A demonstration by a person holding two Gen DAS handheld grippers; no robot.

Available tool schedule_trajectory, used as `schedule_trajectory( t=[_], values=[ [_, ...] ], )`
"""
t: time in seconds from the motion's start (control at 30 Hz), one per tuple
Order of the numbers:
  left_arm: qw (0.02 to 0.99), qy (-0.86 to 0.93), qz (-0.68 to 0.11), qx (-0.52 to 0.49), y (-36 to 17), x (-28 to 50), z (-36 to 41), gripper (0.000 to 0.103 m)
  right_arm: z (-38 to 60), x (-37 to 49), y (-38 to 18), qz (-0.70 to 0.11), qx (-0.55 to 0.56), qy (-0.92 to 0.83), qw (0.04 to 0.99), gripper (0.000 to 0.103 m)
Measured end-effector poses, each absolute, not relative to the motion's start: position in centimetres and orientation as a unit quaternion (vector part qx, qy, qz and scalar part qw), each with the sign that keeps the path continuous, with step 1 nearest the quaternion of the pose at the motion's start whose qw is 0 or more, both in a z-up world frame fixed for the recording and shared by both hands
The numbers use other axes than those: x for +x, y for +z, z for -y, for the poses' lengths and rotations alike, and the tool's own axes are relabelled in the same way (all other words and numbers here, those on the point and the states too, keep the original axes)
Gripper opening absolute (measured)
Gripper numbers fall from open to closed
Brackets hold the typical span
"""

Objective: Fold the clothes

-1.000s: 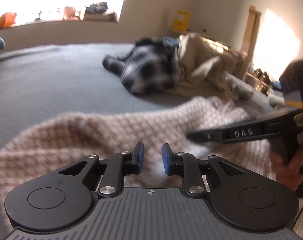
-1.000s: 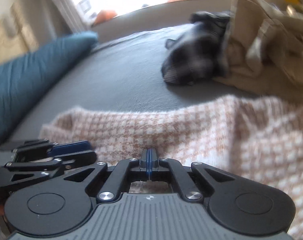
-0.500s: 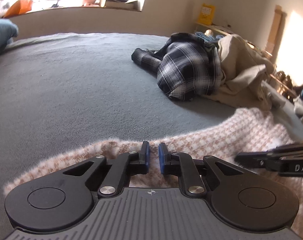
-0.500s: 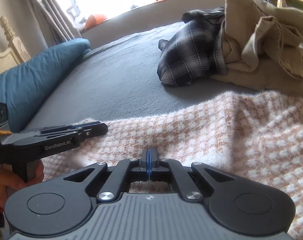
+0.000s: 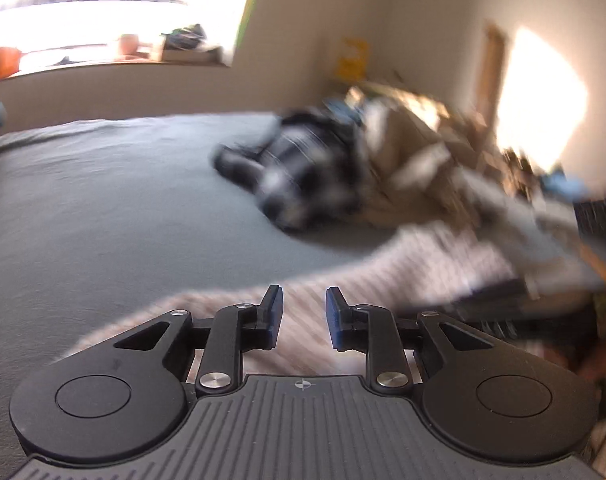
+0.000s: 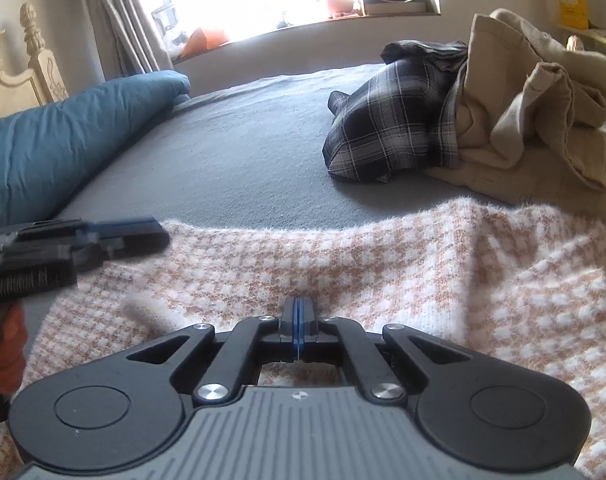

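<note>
- On the grey bed (image 6: 231,160), a pink-and-white houndstooth sweater (image 6: 383,264) lies spread across the near side, filling the lower part of both wrist views.
- At the sweater's left edge, the left hand-held gripper (image 5: 303,312) hangs with its blue pads (image 5: 335,316) spread apart and nothing between them; only sweater fabric shows through the gap below.
- From the right wrist view the same left hand-held gripper (image 6: 143,236) reaches in from the left, its tips over the sweater's far left corner, with part of the person's hand (image 6: 7,344) on its grip.
- Nearer the sweater's middle, the right hand-held gripper (image 6: 298,324) has its fingers pressed together; whether any knit is caught between them I cannot tell.
- Beyond the sweater, apart from it, a dark plaid shirt (image 6: 391,120) lies crumpled against a heap of beige clothes (image 6: 535,112).
- At the bed's left side rests a blue pillow (image 6: 63,140).
- The left wrist view is badly motion-blurred.
</note>
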State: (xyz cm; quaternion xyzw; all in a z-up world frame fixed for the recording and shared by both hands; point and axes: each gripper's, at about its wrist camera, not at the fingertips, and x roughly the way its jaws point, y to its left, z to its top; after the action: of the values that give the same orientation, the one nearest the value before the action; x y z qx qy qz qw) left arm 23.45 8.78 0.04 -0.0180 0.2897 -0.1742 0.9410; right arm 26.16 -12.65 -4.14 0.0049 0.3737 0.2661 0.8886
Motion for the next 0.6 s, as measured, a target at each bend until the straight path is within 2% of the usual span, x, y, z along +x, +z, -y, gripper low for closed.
schedule_trajectory(
  t=[0.07,0.4,0.6],
  values=[
    [0.935,-0.167,-0.311,0.033,-1.2,23.2,-7.1,0.023,12.5,26.0,-4.0,-0.371,-0.006,0.268,0.889,0.000],
    [0.939,-0.162,-0.303,0.029,-2.0,22.2,-7.2,0.023,13.0,24.0,-3.4,-0.359,-0.099,0.295,0.880,0.000],
    [0.943,-0.151,-0.290,0.068,-2.2,21.6,-6.2,0.024,13.9,25.0,-1.0,-0.353,-0.071,0.288,0.887,0.000]
  ],
)
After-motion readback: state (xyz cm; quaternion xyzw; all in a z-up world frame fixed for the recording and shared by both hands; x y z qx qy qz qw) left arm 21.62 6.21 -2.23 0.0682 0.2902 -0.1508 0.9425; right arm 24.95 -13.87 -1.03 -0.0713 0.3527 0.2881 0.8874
